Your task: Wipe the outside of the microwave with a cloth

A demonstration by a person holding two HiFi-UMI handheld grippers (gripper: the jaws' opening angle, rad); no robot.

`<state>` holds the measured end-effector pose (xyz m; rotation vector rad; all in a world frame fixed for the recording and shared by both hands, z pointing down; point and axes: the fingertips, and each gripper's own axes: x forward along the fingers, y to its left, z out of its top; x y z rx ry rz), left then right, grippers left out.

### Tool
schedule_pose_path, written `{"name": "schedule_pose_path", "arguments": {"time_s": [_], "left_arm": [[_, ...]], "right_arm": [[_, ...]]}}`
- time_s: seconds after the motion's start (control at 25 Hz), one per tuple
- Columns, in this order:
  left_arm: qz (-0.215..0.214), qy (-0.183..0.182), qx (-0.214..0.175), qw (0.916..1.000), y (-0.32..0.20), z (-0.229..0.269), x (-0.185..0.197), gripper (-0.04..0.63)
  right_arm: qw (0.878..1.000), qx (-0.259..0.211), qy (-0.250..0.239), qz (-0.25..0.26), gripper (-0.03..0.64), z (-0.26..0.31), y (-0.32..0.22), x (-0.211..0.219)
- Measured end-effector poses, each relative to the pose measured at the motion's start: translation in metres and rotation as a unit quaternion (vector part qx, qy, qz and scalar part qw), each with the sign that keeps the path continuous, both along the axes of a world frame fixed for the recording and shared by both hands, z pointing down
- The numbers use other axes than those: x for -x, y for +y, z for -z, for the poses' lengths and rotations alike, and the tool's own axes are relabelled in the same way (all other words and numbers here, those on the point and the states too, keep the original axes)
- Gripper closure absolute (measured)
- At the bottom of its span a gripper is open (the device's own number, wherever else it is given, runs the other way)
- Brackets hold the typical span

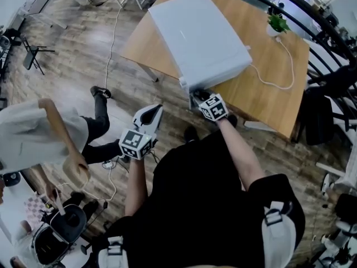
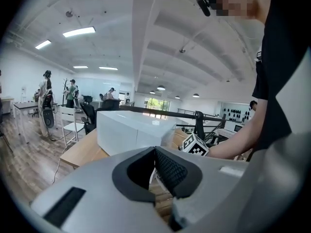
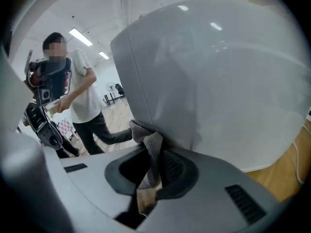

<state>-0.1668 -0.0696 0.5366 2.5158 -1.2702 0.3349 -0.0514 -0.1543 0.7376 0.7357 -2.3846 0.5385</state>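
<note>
The white microwave (image 1: 198, 35) stands on a wooden table (image 1: 262, 102) and fills the right gripper view (image 3: 218, 81). My right gripper (image 1: 202, 96) is at its near lower corner. It is shut on a grey cloth (image 3: 149, 142), which bunches against the microwave's corner edge just past the jaws (image 3: 154, 171). My left gripper (image 1: 150, 116) hangs off the table's near side, over the floor and left of the right one. Its jaws (image 2: 154, 155) are together with nothing between them. From there the microwave (image 2: 131, 130) shows ahead, apart from the jaws.
A person in a white shirt (image 1: 39, 135) bends over gear on the floor at left. A small potted plant (image 1: 277, 22) and a white cable (image 1: 276, 84) lie on the table's far right. A dark railing (image 1: 329, 43) runs behind the table.
</note>
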Motion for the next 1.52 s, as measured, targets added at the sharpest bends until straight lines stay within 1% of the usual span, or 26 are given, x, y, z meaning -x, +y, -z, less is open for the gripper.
{"name": "schedule_pose_path", "arguments": {"time_s": [0.12, 0.44, 0.56, 0.68, 0.8, 1.0, 1.08, 1.16, 1.4, 1.52], "left_arm": [[-0.001, -0.002, -0.002, 1.0000, -0.002, 0.002, -0.002, 0.594], [0.006, -0.003, -0.001, 1.0000, -0.007, -0.001, -0.005, 0.594], [0.005, 0.000, 0.000, 1.0000, -0.007, -0.002, -0.009, 0.594], [-0.002, -0.003, 0.003, 1.0000, -0.009, -0.004, -0.018, 0.594], [-0.008, -0.007, 0.006, 0.9999, -0.015, 0.001, -0.030, 0.594], [-0.023, -0.004, -0.003, 0.9997, -0.027, 0.007, -0.052, 0.594], [-0.034, -0.012, -0.005, 0.9993, -0.031, 0.008, -0.063, 0.593], [-0.039, -0.024, -0.004, 0.9989, -0.032, 0.006, -0.071, 0.594], [-0.033, -0.027, 0.006, 0.9991, -0.029, 0.000, -0.084, 0.594], [-0.023, -0.021, 0.004, 0.9995, -0.034, 0.002, -0.086, 0.594]], "right_arm": [[1.000, -0.001, -0.003, -0.003, 0.584, 0.000, -0.003, -0.002], [1.000, 0.018, 0.016, -0.006, 0.584, -0.016, -0.009, -0.020], [1.000, 0.001, 0.012, -0.011, 0.583, -0.012, -0.019, -0.026], [1.000, 0.009, 0.018, -0.014, 0.584, -0.020, -0.022, -0.037], [1.000, 0.006, 0.016, -0.019, 0.583, -0.011, -0.026, -0.045], [1.000, 0.008, 0.018, -0.025, 0.583, -0.008, -0.032, -0.061], [0.999, 0.018, 0.019, -0.033, 0.583, -0.013, -0.037, -0.072], [0.999, 0.014, 0.014, -0.043, 0.583, -0.013, -0.046, -0.080], [0.998, 0.017, 0.022, -0.049, 0.581, -0.014, -0.058, -0.107], [0.998, 0.020, 0.018, -0.060, 0.581, -0.014, -0.064, -0.120]]}}
